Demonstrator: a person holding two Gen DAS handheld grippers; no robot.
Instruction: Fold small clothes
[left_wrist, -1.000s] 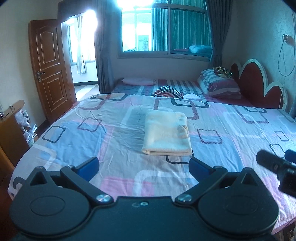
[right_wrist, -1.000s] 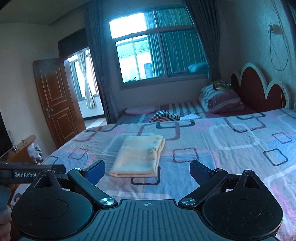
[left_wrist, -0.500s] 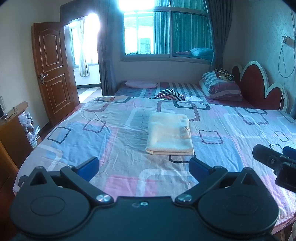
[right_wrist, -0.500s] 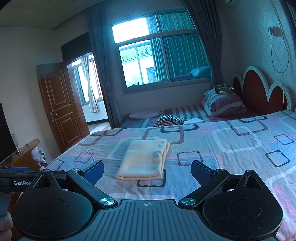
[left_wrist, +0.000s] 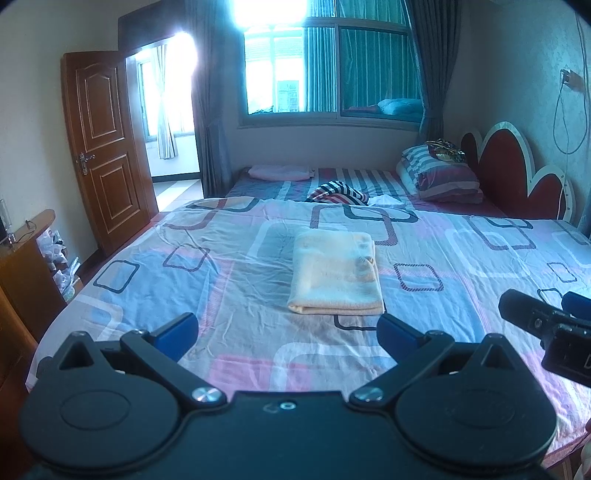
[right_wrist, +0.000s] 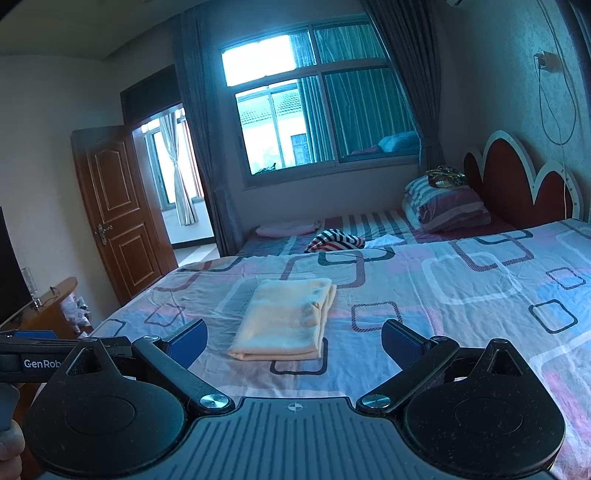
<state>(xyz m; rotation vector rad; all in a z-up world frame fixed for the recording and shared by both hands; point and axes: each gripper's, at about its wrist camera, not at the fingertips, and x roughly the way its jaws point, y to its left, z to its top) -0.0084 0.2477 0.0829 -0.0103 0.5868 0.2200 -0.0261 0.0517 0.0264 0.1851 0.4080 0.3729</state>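
A pale yellow garment (left_wrist: 335, 275) lies folded into a flat rectangle on the patterned bedsheet (left_wrist: 207, 280); it also shows in the right wrist view (right_wrist: 286, 321). My left gripper (left_wrist: 288, 332) is open and empty, held above the near part of the bed, short of the garment. My right gripper (right_wrist: 293, 341) is open and empty, also back from the garment. The right gripper's body shows at the right edge of the left wrist view (left_wrist: 546, 325).
A striped garment (left_wrist: 338, 192) and a pink one (left_wrist: 279, 171) lie on the far striped bed. Pillows (left_wrist: 439, 173) sit by the red headboard (left_wrist: 517, 170). A wooden cabinet (left_wrist: 26, 266) stands left, beside an open door (left_wrist: 103, 147).
Both grippers have drawn back and tilted up from the folded garment, so more of the room and window shows. The garment has not moved.
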